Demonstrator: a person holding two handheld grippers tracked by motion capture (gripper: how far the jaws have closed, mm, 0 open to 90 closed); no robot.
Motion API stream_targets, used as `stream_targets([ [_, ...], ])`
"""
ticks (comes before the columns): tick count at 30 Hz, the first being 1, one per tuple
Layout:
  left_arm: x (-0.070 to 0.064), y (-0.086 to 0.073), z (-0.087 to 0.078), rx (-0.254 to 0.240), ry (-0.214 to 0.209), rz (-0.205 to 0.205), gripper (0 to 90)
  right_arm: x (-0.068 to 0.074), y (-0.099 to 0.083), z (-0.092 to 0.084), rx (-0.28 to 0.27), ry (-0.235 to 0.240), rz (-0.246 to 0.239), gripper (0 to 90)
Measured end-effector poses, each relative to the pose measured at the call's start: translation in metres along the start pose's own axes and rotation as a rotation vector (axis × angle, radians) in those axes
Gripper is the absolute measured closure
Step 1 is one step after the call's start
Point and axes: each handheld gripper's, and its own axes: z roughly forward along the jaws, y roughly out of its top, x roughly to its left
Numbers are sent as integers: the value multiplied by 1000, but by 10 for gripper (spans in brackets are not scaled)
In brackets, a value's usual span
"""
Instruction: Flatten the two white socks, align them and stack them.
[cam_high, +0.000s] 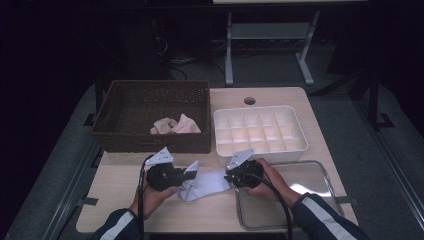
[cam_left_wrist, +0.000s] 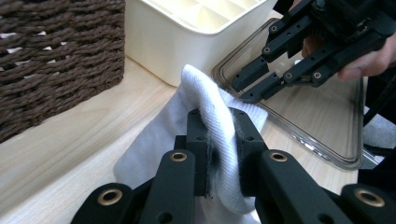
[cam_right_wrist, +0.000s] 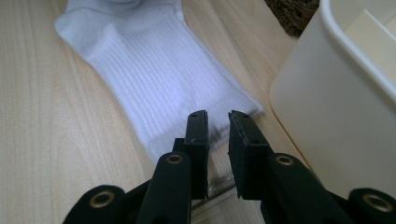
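Observation:
A white ribbed sock (cam_high: 207, 184) lies on the wooden table (cam_high: 115, 200) between my two grippers. My left gripper (cam_high: 186, 175) is shut on a raised fold of the sock (cam_left_wrist: 205, 93), and the cloth bulges up between its jaws (cam_left_wrist: 219, 116). My right gripper (cam_high: 228, 176) is at the sock's cuff end. In the right gripper view its jaws (cam_right_wrist: 218, 116) stand a narrow gap apart with nothing between them, and the sock (cam_right_wrist: 149, 60) stretches away beyond the left jaw. From the left gripper view the right gripper (cam_left_wrist: 245, 91) has its tips at the sock's far edge.
A dark woven basket (cam_high: 150, 140) at the back left holds a pinkish cloth (cam_high: 175, 125). A white divided box (cam_high: 260, 152) stands close behind the right gripper. A clear shallow tray (cam_high: 320, 200) lies at the front right, under the right hand.

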Motion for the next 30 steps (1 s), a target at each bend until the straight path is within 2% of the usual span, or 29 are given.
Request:
stream_targets([
  [3, -2, 1, 9, 17, 0, 0, 797, 1, 1, 1, -1, 5, 16, 771],
  [4, -3, 2, 12, 22, 3, -1, 796, 0, 1, 1, 3, 2, 3, 771],
  [7, -5, 4, 23, 38, 2, 5, 796, 0, 0, 2, -1, 5, 11, 773],
  [11, -10, 7, 37, 64, 1, 18, 795, 2, 1, 5, 12, 6, -13, 773],
  [13, -11, 8, 43, 80, 3, 24, 793, 3, 1, 5, 8, 7, -9, 772],
  [14, -12, 8, 46, 83, 10, 27, 789, 3, 1, 5, 10, 7, -19, 770],
  [19, -16, 7, 61, 116, 25, 25, 772, 3, 1, 5, 9, 11, -9, 763],
  [22, -18, 7, 69, 138, 43, 40, 748, 3, 0, 5, 9, 8, -6, 756],
  [23, -17, 7, 71, 147, 46, 48, 732, 3, 0, 6, 10, 8, -5, 754],
  [26, -17, 7, 72, 128, 50, 49, 635, 3, 0, 5, 10, 6, -5, 745],
  [30, -15, 9, 66, 94, 59, 54, 422, 2, -1, 4, 10, 0, -8, 733],
])
